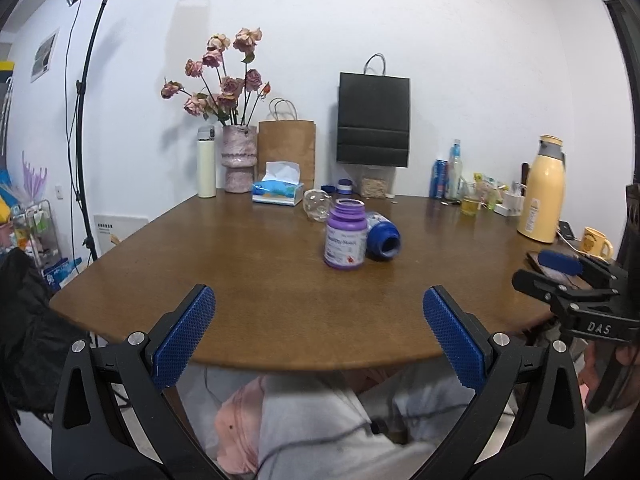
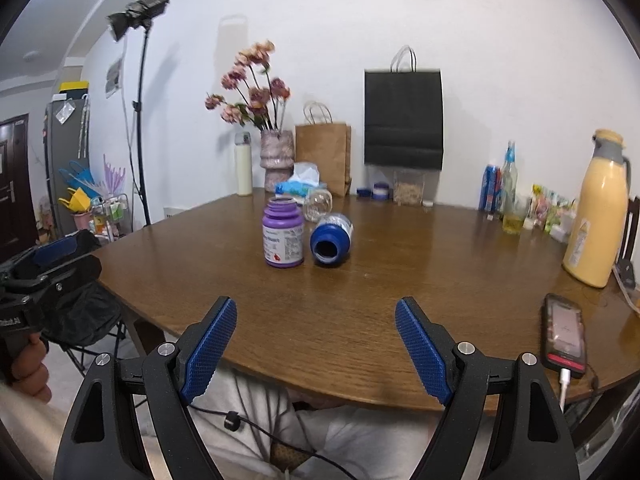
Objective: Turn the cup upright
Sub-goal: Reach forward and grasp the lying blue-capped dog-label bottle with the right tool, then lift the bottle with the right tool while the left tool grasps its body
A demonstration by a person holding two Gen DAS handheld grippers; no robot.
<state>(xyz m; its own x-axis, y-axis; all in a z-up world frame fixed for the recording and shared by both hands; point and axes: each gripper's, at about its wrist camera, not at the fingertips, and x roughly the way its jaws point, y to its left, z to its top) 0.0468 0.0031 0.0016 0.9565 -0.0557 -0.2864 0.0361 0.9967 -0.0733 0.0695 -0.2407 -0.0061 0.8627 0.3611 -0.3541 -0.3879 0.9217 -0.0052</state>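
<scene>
A blue bottle-shaped cup [image 1: 382, 237] [image 2: 331, 239] lies on its side on the brown table [image 1: 240, 280] [image 2: 360, 300], its open mouth facing me. A purple bottle [image 1: 345, 239] [image 2: 283, 233] stands upright just left of it, touching or nearly so. A clear glass jar [image 1: 318, 205] [image 2: 318, 205] lies tipped behind them. My left gripper [image 1: 319, 334] is open at the near table edge, well short of the bottles. My right gripper [image 2: 316, 346] is open too, nothing between its blue pads, also near the front edge.
Along the back wall stand a vase of dried roses [image 1: 239, 158], a white flask [image 1: 206, 162], a tissue box [image 1: 279, 191], paper bags [image 1: 373, 120]. A yellow thermos [image 2: 598, 216], cans, a glass and snacks sit at right. A phone [image 2: 564, 334] charges near the right edge. A person's lap is below.
</scene>
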